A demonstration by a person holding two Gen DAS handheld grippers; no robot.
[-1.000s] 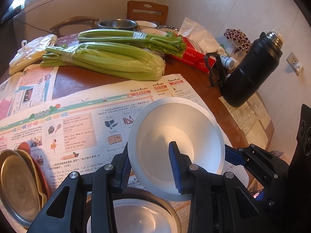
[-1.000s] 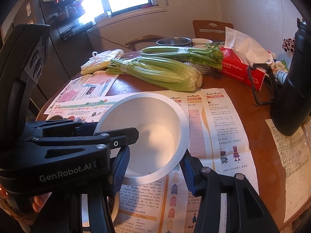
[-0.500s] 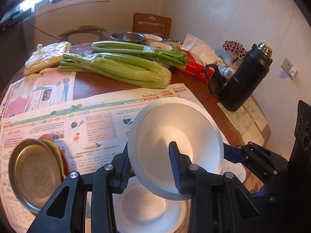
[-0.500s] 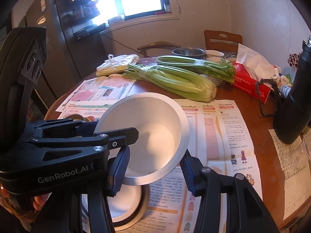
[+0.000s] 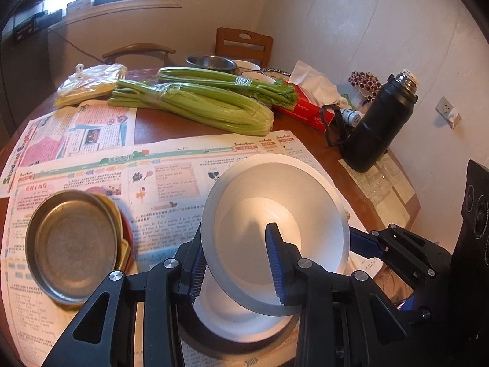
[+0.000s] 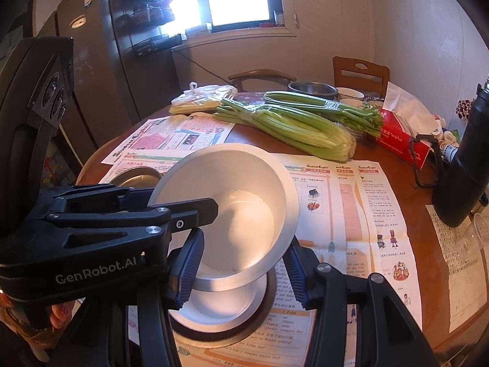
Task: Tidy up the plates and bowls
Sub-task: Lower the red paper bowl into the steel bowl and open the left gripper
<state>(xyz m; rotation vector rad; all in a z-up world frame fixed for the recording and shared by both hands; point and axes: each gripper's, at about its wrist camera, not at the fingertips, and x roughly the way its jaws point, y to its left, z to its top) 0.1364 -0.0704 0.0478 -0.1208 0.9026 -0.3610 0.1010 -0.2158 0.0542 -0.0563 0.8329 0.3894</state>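
A white bowl (image 5: pixel 284 232) is tilted and held in the air. My left gripper (image 5: pixel 235 266) is shut on its near rim, one finger inside and one outside. It also shows in the right wrist view (image 6: pixel 241 214), where my right gripper (image 6: pixel 244 272) stands open around its lower part, jaws on either side. Below it a second white bowl (image 5: pixel 238 315) sits in a dark-rimmed plate (image 5: pixel 244 345) on the newspaper; both show in the right wrist view (image 6: pixel 214 309) (image 6: pixel 223 336). A stack of metal plates (image 5: pixel 73 244) lies to the left.
Celery bundles (image 5: pixel 198 104), a red tissue box (image 5: pixel 305 110) and a black thermos (image 5: pixel 379 125) stand further back on the round wooden table (image 5: pixel 171 125). A steel bowl (image 5: pixel 211 62) and small white bowls (image 5: pixel 249 67) sit at the far side by chairs. Newspapers (image 5: pixel 101 171) cover the near part.
Both grippers have risen with the white bowl, which now hangs higher above the second bowl and plate. More of the table and the metal plates has come into view.
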